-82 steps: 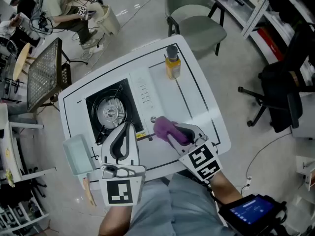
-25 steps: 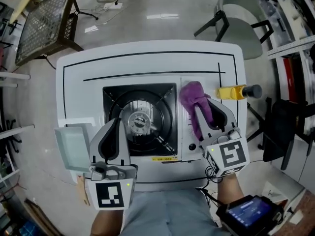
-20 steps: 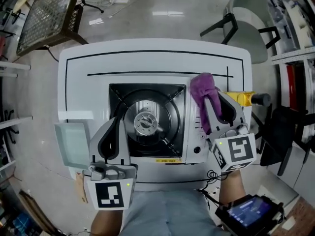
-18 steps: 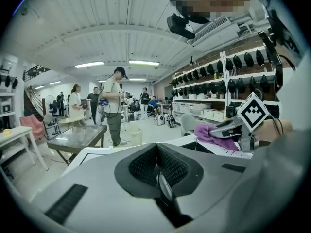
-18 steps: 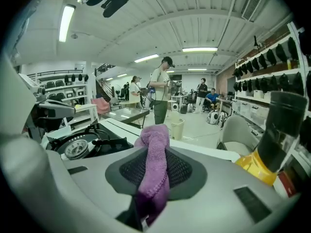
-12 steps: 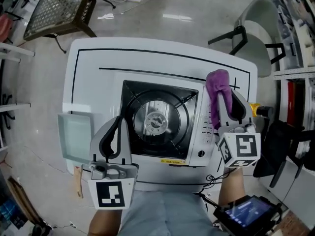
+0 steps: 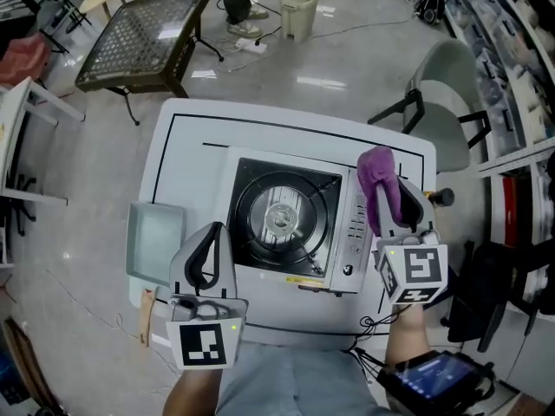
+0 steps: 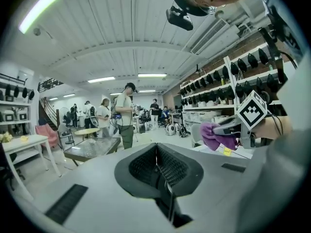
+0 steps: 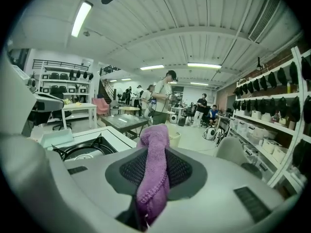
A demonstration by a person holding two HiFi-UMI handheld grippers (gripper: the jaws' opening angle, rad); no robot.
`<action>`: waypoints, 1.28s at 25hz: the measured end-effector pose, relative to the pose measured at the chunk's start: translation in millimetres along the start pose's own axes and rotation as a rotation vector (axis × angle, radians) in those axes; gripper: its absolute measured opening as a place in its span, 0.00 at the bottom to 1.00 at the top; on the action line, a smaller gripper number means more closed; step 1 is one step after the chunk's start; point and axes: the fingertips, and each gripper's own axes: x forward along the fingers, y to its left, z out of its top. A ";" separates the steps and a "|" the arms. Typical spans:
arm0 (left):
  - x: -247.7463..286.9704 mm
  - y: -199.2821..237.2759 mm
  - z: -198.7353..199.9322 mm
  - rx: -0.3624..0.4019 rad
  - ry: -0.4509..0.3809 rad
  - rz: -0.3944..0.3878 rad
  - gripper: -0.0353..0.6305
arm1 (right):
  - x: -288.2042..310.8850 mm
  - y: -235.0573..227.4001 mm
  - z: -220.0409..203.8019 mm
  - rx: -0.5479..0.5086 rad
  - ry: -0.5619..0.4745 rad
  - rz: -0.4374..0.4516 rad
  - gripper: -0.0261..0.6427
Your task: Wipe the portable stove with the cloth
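Your left gripper [image 7: 211, 241]: grey shell, black ribbed lining, black-and-white marker cube [image 7: 206, 345].
Your right gripper [image 7: 390, 199]: same.
Your right wrist: black device [image 7: 432, 376], blue screen.

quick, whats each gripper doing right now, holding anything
Left gripper: closed, fingers together, nothing between them.
Right gripper: closed on the purple terry cloth.
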 end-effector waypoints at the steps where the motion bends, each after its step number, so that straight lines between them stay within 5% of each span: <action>1: -8.6 -3.5 7.7 0.004 -0.017 0.002 0.08 | -9.1 -0.1 6.7 -0.003 -0.013 0.002 0.21; 14: -73.9 -29.0 59.2 0.020 -0.157 -0.006 0.08 | -81.5 -7.0 51.1 -0.099 -0.048 -0.011 0.21; 32: 29.8 49.7 -11.9 -0.052 0.034 -0.060 0.08 | 51.6 12.1 -47.7 -0.259 0.416 0.074 0.21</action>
